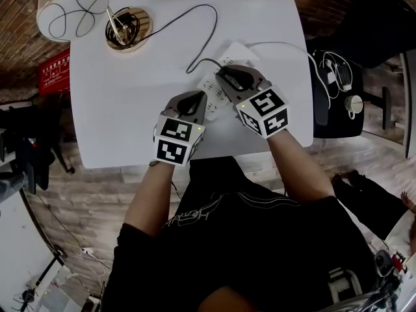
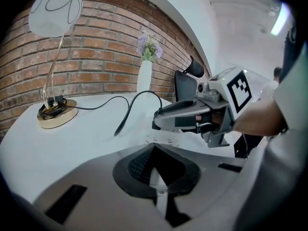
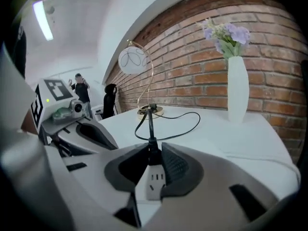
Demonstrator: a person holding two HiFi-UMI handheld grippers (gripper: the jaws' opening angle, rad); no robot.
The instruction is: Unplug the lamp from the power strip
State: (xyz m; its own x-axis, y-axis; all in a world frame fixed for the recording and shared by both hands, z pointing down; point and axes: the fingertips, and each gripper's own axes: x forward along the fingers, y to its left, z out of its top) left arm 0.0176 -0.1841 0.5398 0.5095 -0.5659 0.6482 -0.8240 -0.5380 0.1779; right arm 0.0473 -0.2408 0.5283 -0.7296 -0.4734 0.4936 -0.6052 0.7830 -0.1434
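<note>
The lamp, with a white shade and a gold base, stands at the table's far left. Its black cord runs to a black plug in the white power strip. My right gripper is over the strip. In the right gripper view, the right gripper is shut on the plug, with the strip beneath. My left gripper is shut, tip down on the strip's near end. The strip's outlet slots show just past the left gripper's tip.
A white vase with purple flowers stands at the table's far side by the brick wall. The strip's white cable leads off the right edge toward a black chair. A red crate sits left of the table.
</note>
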